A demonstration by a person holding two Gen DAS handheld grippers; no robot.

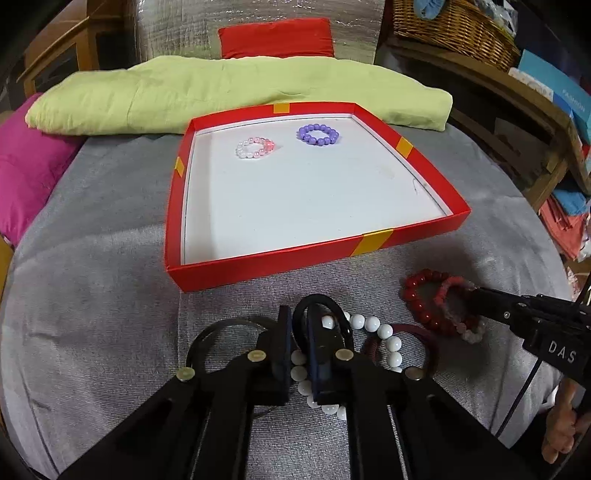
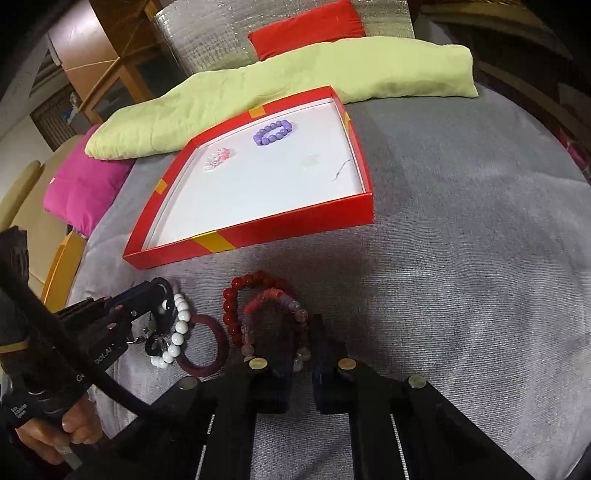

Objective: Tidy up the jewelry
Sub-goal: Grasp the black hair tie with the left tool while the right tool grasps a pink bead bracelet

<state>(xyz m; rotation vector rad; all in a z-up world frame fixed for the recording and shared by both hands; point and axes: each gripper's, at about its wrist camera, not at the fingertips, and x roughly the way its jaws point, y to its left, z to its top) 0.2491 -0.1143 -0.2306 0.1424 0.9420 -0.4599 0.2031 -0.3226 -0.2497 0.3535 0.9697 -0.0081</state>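
Observation:
A red box lid (image 1: 266, 264) (image 2: 295, 229) with a white floor holds a pink-white bead bracelet (image 1: 255, 147) (image 2: 218, 158) and a purple bead bracelet (image 1: 318, 134) (image 2: 273, 133). My left gripper (image 1: 300, 325) (image 2: 162, 306) is shut on a white bead bracelet (image 1: 384, 332) (image 2: 179, 332) lying on the grey cloth. My right gripper (image 2: 303, 332) (image 1: 469, 295) is shut on a mixed pink-mauve bead bracelet (image 2: 273, 299) (image 1: 443, 291). A dark red bead bracelet (image 1: 417, 295) (image 2: 236, 295) and a maroon ring (image 2: 203, 347) (image 1: 417, 332) lie between them.
A black loop (image 1: 221, 332) lies left of my left fingers. A green folded cushion (image 1: 221, 92) (image 2: 295, 70), a red pillow (image 1: 277, 37) and a magenta pillow (image 1: 26, 166) lie behind and left of the lid. Wicker basket (image 1: 454, 29) and shelves stand at right.

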